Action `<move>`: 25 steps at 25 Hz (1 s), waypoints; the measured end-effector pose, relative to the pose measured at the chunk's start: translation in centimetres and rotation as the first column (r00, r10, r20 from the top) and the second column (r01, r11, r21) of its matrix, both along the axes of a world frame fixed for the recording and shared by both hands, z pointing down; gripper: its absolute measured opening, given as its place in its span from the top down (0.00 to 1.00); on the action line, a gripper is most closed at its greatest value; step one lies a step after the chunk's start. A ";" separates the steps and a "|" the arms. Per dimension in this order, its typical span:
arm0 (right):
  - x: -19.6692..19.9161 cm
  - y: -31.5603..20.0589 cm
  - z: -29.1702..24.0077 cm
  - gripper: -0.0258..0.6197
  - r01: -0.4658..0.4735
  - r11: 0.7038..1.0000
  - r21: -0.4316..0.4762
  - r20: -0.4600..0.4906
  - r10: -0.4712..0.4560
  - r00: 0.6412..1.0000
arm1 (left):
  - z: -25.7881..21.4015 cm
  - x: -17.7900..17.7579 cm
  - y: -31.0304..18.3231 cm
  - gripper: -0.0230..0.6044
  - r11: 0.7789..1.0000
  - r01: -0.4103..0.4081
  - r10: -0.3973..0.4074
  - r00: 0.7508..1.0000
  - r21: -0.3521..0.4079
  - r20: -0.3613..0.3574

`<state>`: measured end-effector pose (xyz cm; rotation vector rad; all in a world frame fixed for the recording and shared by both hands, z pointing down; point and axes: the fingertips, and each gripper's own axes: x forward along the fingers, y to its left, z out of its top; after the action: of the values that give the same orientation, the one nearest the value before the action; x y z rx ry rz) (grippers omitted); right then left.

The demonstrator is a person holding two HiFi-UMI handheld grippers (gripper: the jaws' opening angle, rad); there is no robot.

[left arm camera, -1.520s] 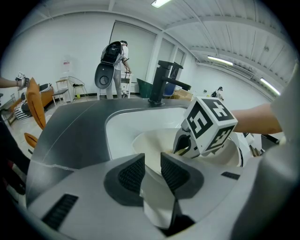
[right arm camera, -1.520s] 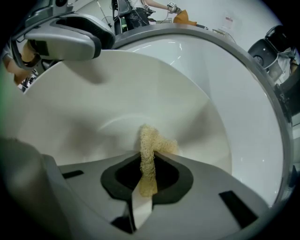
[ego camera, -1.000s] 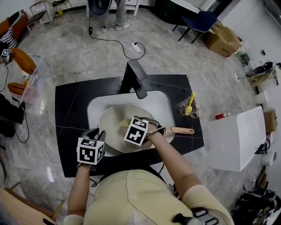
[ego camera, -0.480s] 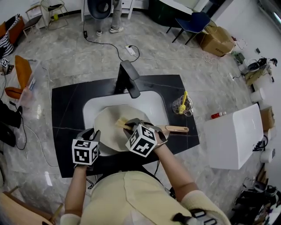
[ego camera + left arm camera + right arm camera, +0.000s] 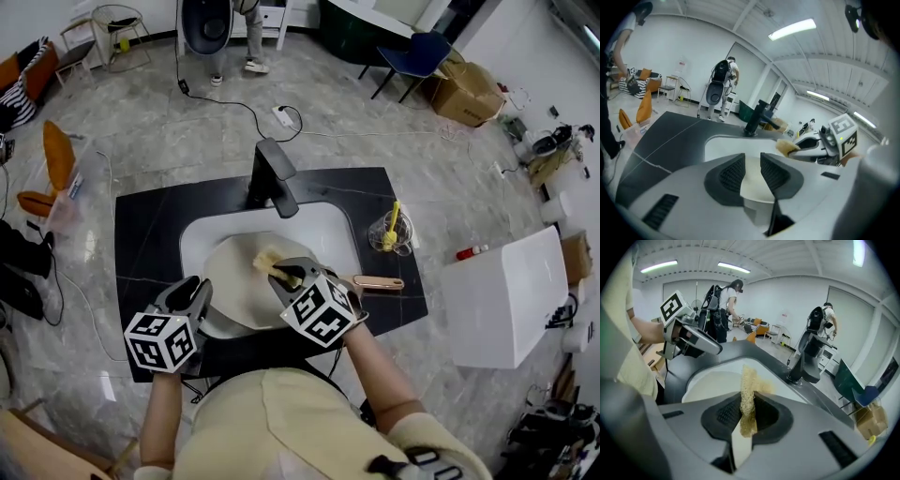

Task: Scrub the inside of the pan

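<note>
Overhead, the cream pan sits in the white sink of a black counter, which stands on a grey marble floor. Left gripper view: the left gripper has its jaws slightly apart and empty, at the pan's near rim. Right gripper view: the right gripper is clamped on a yellow mesh scrubber over the pan's inside.

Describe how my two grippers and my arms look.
The left gripper and right gripper are pale grey moulded shells; each claw has dark ribbed pads. Each carries a white cube with black square markers. The person wears a pale yellow top.
</note>
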<state>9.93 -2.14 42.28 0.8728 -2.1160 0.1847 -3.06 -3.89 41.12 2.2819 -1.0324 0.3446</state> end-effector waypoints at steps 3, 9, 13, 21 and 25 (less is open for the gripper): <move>-0.3 0.0 -1.4 0.87 -0.018 1.000 0.014 0.095 0.017 0.995 | -2.1 -0.3 0.3 0.80 0.999 0.037 -0.036 0.995 0.004 -0.096; -0.7 0.9 -3.8 0.87 -0.047 0.999 0.023 0.180 0.042 0.983 | -3.7 -0.6 0.9 0.91 0.998 0.056 -0.059 0.990 -0.022 -0.132; -0.7 1.1 -4.7 0.87 -0.062 0.998 0.028 0.222 0.054 0.973 | -4.5 -0.4 1.2 0.92 0.999 0.050 -0.050 0.990 -0.005 -0.132; -0.3 1.6 -4.6 0.87 -0.098 0.995 0.005 0.256 0.093 0.962 | -5.5 1.1 1.2 0.92 0.998 0.025 -0.020 0.997 0.066 -0.071; -0.3 1.6 -5.0 0.87 -0.125 0.992 0.004 0.292 0.118 0.949 | -5.6 1.1 1.4 0.92 0.993 0.015 -0.016 1.000 0.114 0.002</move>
<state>9.61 -0.57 37.24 1.0431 -2.3398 0.3753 -1.91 -2.52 35.55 2.3734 -1.0964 0.2900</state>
